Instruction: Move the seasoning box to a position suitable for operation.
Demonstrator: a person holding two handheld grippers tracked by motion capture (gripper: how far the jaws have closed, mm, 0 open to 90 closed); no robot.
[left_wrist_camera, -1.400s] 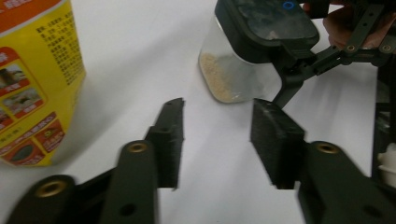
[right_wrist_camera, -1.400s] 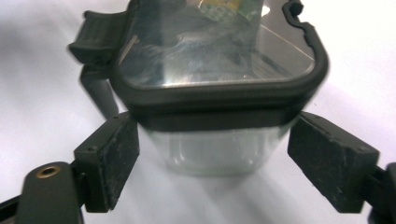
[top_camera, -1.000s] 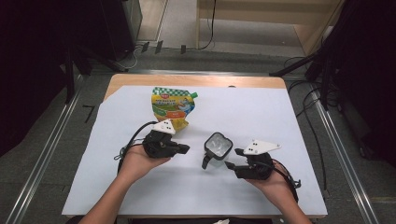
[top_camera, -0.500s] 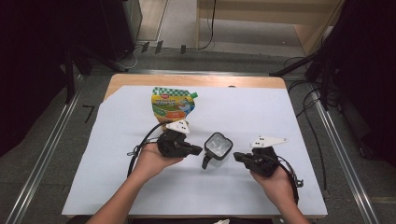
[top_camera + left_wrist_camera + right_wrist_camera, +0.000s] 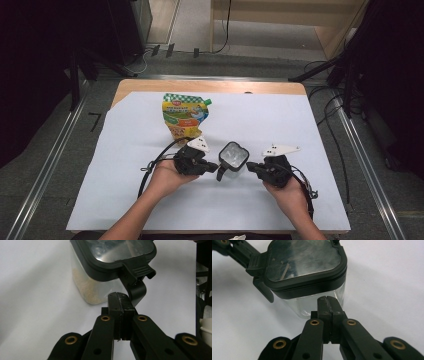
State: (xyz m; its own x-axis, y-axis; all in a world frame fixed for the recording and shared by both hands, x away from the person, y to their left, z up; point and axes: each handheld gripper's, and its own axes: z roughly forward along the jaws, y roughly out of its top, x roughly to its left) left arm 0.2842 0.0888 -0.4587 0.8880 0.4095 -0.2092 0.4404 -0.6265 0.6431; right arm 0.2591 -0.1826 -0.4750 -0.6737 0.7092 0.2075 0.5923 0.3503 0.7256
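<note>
The white sheet covering the table [image 5: 310,130] leaves wide bare room at the right of the high view and along the lower edge; a strip of wooden tabletop shows at the upper edge.

A small clear plastic container with a black-rimmed lid and a black side latch [image 5: 233,156] stands at the centre of the high view, between the two grippers. In the left gripper view a pale grainy filling lies low against its wall [image 5: 85,286], and the latch hangs down from the lid. A green and yellow printed pouch with a green corner cap [image 5: 184,115] lies flat above centre left, well apart from the container.

The left gripper [image 5: 214,165] comes in from the lower left in a bare hand, its jaws pressed together with nothing between them, tips just at the latch [image 5: 137,280]. The right gripper [image 5: 251,167] comes in from the lower right, jaws likewise closed and empty after just closing, tips right at the container's clear wall [image 5: 322,298]. Whether either tip touches, the pictures leave unclear.
</note>
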